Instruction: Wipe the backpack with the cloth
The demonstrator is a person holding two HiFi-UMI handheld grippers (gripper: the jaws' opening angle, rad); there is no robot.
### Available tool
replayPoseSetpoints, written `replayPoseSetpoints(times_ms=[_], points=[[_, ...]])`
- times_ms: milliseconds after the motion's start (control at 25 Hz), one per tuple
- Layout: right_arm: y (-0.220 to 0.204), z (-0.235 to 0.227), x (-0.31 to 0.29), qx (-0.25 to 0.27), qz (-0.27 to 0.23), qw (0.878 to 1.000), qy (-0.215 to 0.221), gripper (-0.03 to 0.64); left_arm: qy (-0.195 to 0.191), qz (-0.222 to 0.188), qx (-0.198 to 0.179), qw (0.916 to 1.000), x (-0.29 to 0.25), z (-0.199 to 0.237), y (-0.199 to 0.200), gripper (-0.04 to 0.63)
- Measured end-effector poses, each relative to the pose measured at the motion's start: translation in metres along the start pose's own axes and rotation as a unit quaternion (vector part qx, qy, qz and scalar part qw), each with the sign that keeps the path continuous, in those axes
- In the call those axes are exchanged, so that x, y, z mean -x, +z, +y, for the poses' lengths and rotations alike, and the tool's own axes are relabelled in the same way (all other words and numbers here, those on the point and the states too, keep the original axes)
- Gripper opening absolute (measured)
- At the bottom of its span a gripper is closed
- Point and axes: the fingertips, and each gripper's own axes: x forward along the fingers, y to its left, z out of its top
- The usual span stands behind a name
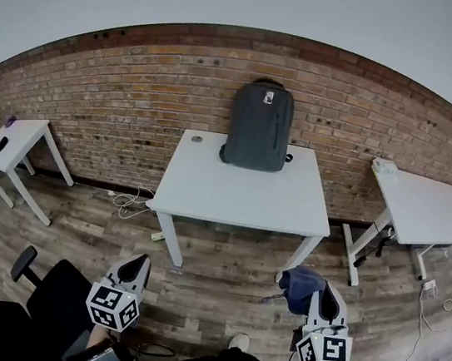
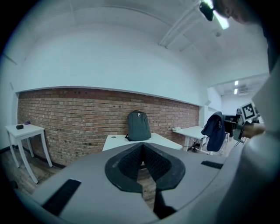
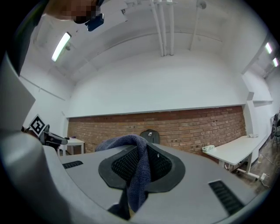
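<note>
Head view: backpack stands upright at the back of the middle table, leaning on the brick wall. Both my claws hang low over the floor, well short of it. The small white tag near its top is too small to read.

Left gripper view: left claw pressed together, nothing in it.

Right gripper view: right claw pinching the blue cloth, which drapes over the jaws. The backpack is straight ahead.
</note>
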Motion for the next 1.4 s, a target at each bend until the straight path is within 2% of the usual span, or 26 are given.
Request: replayPoseSetpoints(times_ms=[280, 680, 1120, 1400], points=[[0.006, -0.055, -0.056, -0.018, -0.009, 1.0, 0.02, 0.048, 0.005, -0.009, -0.014, 0.9998, -0.064, -0.03, 0.041, -0.003], [0.003, -0.099, -0.101, -0.02, -0.008, 0.999, 0.047, 0.048, 0.008, -0.015, -0.017, 0.9997, -0.134, -0.064, 0.059, -0.003], [0.001, -0.109, -0.13, -0.019, -0.001, 0.996, 0.084, 0.048, 0.031, -0.004, -0.005, 0.9995, -0.149, -0.067, 0.05, -0.003], [-0.009, -0.116, -0.139, -0.026, 0.012, 0.996, 0.085, 0.048, 0.03, 0.001, -0.005, 0.9995, -0.164, -0.068, 0.048, -0.003]])
